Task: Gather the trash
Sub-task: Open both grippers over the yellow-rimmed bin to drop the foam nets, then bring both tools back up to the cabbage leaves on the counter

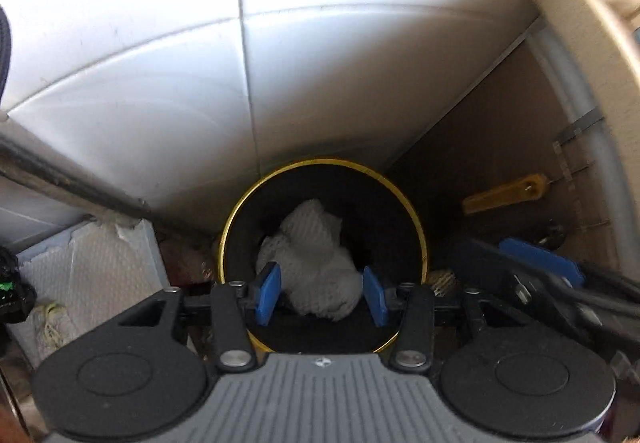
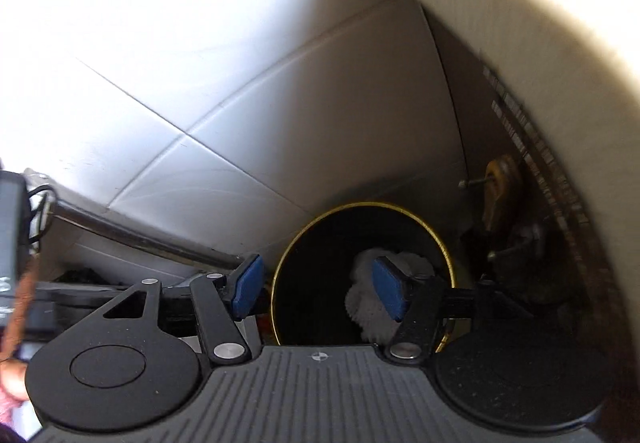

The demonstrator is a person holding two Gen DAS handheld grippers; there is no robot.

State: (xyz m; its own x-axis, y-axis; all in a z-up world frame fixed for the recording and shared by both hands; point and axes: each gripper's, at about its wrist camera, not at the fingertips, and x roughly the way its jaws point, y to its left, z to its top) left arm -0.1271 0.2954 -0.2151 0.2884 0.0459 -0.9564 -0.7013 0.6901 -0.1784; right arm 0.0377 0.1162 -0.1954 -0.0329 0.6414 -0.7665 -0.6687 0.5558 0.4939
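Our left hand-held gripper (image 1: 322,297) hung part-open over the bin (image 1: 416,219) — white wad (image 1: 316,263) between but unpinched; right hand-held gripper (image 2: 316,293) gaped empty. Drop finished, we judged — next, fresh trash.

The crumpled tissue (image 1: 308,259) lies in the bin (image 1: 404,203), which probably stands against the wall (image 1: 160,63).

Black bin (image 2: 320,283), gold rim, on tiled floor (image 2: 240,103).
Contents: crumpled white paper towel (image 2: 368,307); right gripper (image 2: 320,289) fingers apart above, empty.

Open bin mouth (image 1: 404,203), crumpled paper (image 1: 316,263) inside, wall (image 1: 480,163) close beside.
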